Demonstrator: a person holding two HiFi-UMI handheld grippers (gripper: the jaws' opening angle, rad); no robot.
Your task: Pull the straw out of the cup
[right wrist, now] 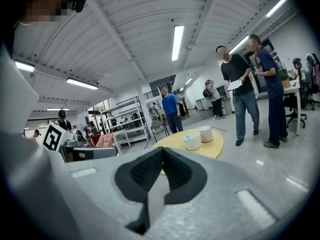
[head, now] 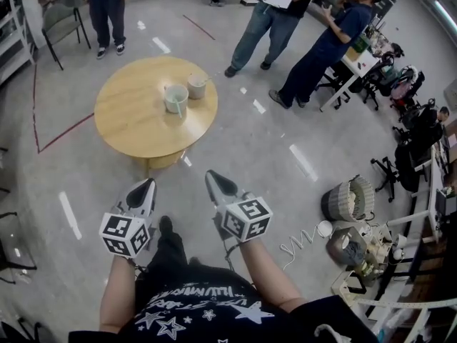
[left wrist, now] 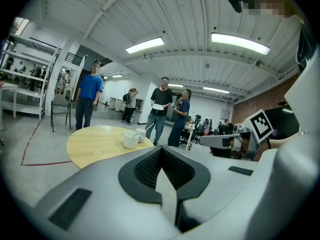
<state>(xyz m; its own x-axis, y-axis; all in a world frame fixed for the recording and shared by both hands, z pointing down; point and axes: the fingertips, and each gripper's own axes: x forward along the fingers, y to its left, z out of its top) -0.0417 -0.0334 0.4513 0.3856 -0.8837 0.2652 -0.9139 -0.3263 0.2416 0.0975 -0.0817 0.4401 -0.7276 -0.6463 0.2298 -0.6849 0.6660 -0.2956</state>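
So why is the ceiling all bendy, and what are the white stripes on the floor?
Left gripper view and right gripper view: wide-angle lenses bow the ceiling and darken the corners. Head view: the stripes are glare from ceiling lights on the shiny floor.

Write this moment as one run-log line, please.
left gripper: shut, empty | right gripper: shut, empty | cups: on table, untouched | grippers: short of table
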